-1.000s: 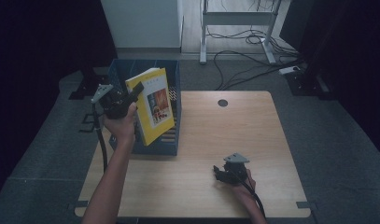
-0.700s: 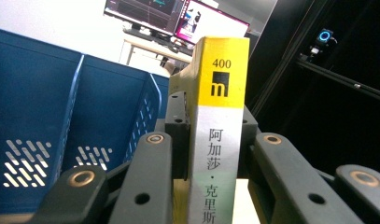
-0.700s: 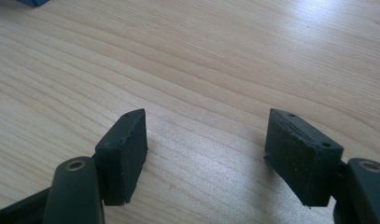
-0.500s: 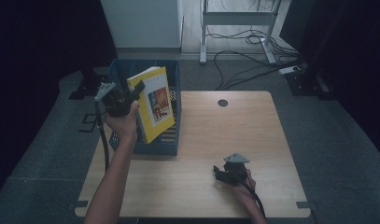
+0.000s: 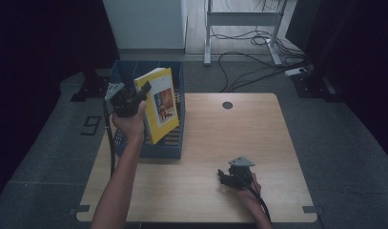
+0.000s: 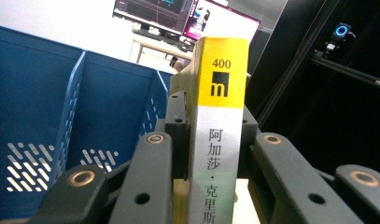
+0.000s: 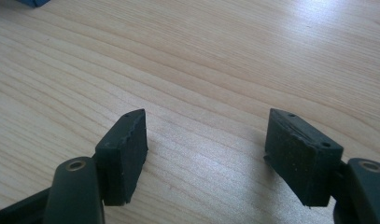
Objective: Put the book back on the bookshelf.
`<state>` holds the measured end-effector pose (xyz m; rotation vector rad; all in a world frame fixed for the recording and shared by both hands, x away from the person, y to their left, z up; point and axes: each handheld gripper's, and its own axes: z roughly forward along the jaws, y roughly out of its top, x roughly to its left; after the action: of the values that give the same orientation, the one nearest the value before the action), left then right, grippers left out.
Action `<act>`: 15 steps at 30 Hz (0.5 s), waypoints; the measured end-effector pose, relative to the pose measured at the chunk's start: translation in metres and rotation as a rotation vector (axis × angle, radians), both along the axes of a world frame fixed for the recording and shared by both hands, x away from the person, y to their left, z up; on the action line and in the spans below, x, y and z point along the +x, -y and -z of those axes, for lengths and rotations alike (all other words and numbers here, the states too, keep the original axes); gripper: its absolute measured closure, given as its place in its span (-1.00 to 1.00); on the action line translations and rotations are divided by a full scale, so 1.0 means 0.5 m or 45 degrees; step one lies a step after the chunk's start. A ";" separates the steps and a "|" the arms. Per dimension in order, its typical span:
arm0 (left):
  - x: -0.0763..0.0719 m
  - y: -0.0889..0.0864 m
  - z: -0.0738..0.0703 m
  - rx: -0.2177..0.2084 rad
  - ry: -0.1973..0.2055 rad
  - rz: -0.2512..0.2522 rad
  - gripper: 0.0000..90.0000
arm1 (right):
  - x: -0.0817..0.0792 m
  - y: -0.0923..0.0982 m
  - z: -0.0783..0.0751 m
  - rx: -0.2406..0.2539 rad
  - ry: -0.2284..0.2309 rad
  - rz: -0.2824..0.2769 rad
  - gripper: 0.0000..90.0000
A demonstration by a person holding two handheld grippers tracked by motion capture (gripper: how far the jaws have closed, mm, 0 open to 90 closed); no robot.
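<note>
The left gripper [image 5: 134,98] is clamped on the yellow book [image 5: 160,105], held tilted above the blue file box [image 5: 175,143] left of centre. Lower right, the right gripper [image 5: 229,177] rests released on the tabletop [image 5: 249,129].

The left gripper [image 5: 127,99], clamped on the yellow book [image 5: 159,105], has drifted slightly rightward, carrying it further over the blue bin [image 5: 175,138].

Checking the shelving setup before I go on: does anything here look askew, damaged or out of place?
Only the yellow book stands out: it is tilted, clamped by its spine in the left gripper above the blue file rack, not seated in a slot. The right gripper rests open on the wooden table. Nothing looks spilled or damaged.
</note>
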<state>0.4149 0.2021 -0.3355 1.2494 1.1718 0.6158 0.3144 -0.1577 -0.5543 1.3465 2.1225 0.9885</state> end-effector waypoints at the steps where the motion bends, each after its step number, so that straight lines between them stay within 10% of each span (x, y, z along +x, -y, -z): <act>1: 0.002 0.001 0.001 0.001 0.000 -0.002 0.67 | 0.000 0.000 0.000 0.000 0.000 0.000 -0.35; 15: 0.019 0.005 0.013 0.003 -0.010 -0.016 0.67 | -0.001 0.000 0.000 0.001 0.002 0.006 -0.35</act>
<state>0.4245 0.1996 -0.3419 1.2482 1.1862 0.6223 0.3136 -0.1577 -0.5544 1.3502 2.1169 0.9887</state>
